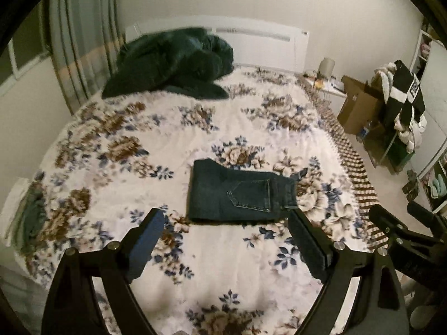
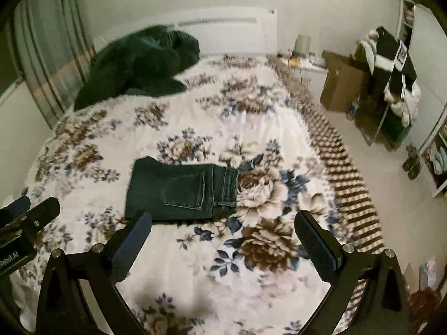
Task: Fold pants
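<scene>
Dark blue jeans [image 1: 237, 194] lie folded into a compact rectangle on the floral bedspread [image 1: 139, 139], back pocket up and waistband to the right. They also show in the right wrist view [image 2: 178, 192]. My left gripper [image 1: 226, 217] is open and empty, held above the bed just short of the jeans' near edge. My right gripper [image 2: 223, 220] is open and empty, just near and right of the jeans. The right gripper shows at the right edge of the left wrist view [image 1: 402, 229], and the left gripper at the left edge of the right wrist view [image 2: 25, 220].
A dark green blanket [image 1: 178, 61] is heaped at the head of the bed by the white headboard [image 1: 265, 36]. A cardboard box [image 1: 360, 103], a chair piled with clothes [image 1: 402, 103] and shelves stand on the floor to the right. Folded green clothing [image 1: 30, 223] lies at the bed's left edge.
</scene>
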The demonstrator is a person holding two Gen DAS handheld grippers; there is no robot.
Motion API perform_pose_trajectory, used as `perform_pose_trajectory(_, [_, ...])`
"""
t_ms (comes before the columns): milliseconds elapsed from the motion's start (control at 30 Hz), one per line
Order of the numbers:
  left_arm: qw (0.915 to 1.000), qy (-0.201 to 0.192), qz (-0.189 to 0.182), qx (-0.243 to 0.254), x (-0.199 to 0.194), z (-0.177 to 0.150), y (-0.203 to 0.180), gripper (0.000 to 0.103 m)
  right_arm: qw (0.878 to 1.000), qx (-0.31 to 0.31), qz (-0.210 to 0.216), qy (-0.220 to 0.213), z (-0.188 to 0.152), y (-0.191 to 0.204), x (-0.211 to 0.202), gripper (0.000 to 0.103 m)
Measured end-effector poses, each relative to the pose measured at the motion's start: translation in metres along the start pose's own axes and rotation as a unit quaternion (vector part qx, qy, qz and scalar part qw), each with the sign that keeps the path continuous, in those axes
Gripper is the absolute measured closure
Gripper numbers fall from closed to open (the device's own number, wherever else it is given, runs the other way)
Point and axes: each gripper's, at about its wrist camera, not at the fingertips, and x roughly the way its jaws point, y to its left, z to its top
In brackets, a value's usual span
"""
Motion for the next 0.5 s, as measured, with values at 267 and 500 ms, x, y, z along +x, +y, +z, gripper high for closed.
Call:
perform_pose_trajectory(267, [0.9988,-0.043,0.013,-0.018,-0.123,-0.011,-0.017,0.012,0.998,-0.019,0.026,-0.053,-0.004,-0.012,-0.153,0.000])
perform_pose_trajectory(500, [0.9974,-0.061,0.031,-0.023,-0.192,-0.017,-0.018,0.012,0.996,-0.033,0.034,-0.077,-0.013,-0.018,-0.254,0.000])
